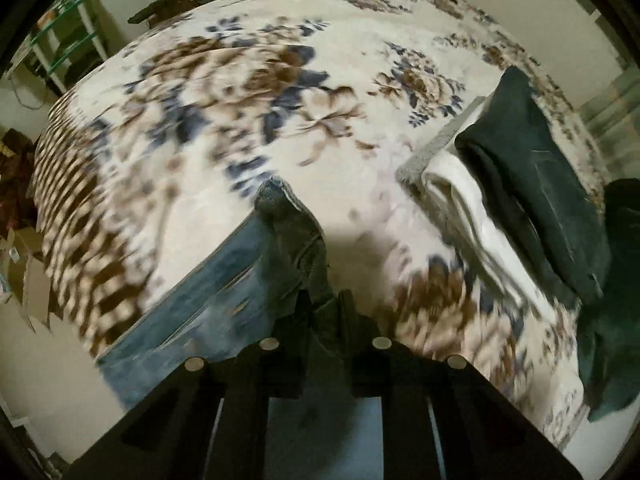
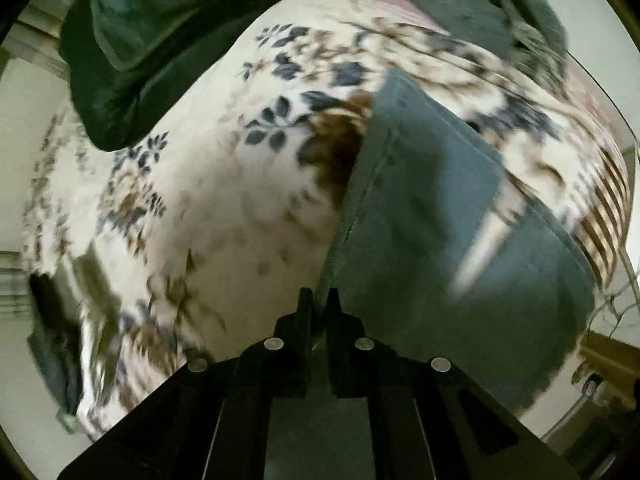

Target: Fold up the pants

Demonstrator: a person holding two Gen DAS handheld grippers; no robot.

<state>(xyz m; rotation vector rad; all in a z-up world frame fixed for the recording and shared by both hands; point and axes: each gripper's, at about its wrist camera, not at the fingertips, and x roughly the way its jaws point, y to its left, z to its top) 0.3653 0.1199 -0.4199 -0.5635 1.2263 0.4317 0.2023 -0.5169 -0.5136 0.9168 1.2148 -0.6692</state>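
The 2 black fingers point(image 1: 305, 308) of the left gripper point(image 1: 325, 300) are clenched on a bunch of blue denim: an edge of the jeans point(image 1: 224, 280) pokes up between them toward 12 o'clock, grey on its inner face, with a hem or band at its tip. From that pinch the rest of the denim falls away toward 8 o'clock, lying across the floral blanket point(image 1: 240, 100) that covers the bed. No earlier picture is given, so only the pinch itself can be told.

The right gripper point(image 2: 318, 300) is likewise clamped tight, its fingers point(image 2: 306, 304) nearly touching, with a seamed edge of the same jeans point(image 2: 440, 220) running down into them from 12 o'clock. In the right wrist view the denim spreads as a broad grey-blue sheet toward 1 and 3 o'clock, raised off the blanket point(image 2: 200, 200) near the fingers; a pale streak crosses it, but the blur hides what that is.

In the left wrist view, toward 2 o'clock, a stack of folded clothes lies on the blanket: a dark green garment point(image 1: 532, 152) on top, a white one point(image 1: 460, 200) under it, and a grey one point(image 1: 436, 144) showing at the stack's edge. More dark green cloth point(image 1: 616, 280) lies at 3 o'clock by the blanket's border. In the right wrist view a dark green garment point(image 2: 132, 48) lies at 10 o'clock and a dark grey item point(image 2: 480, 12) at 1 o'clock. Both views are smeared by motion. Off the bed at 10 o'clock in the left wrist view stands a green-and-white shelf point(image 1: 68, 40).
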